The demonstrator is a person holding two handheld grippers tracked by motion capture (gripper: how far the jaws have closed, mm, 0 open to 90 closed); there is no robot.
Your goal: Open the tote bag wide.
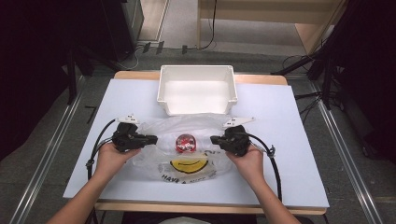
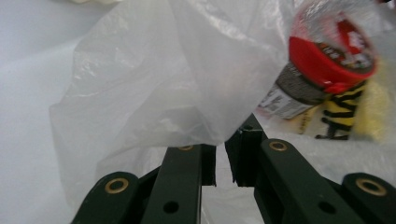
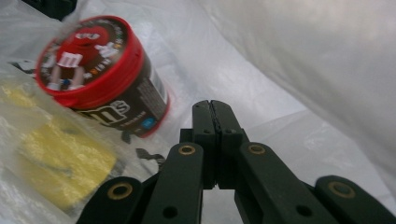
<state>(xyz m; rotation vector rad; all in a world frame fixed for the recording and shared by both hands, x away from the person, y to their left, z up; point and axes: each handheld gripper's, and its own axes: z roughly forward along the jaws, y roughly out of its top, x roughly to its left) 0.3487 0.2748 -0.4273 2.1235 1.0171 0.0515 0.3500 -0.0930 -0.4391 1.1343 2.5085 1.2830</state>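
While the high view sets both grippers at opposite edges of a clear plastic bag [image 1: 187,144] lying on a white table [image 1: 289,154], it hides how their jaws stand. A red-lidded candy tub [image 1: 186,142] sits inside the bag above a yellow smiley print [image 1: 189,164]; an empty white bin [image 1: 197,89] stands just behind. Grey floor, cables and dark stands surround the table. From the left gripper [image 2: 223,161] view, the jaws stand narrowly apart with a fold of bag film hanging at their tips; whether they pinch it I cannot tell. From the right gripper [image 3: 215,121] view, the jaws are pressed together amid the film, the tub near on its side.
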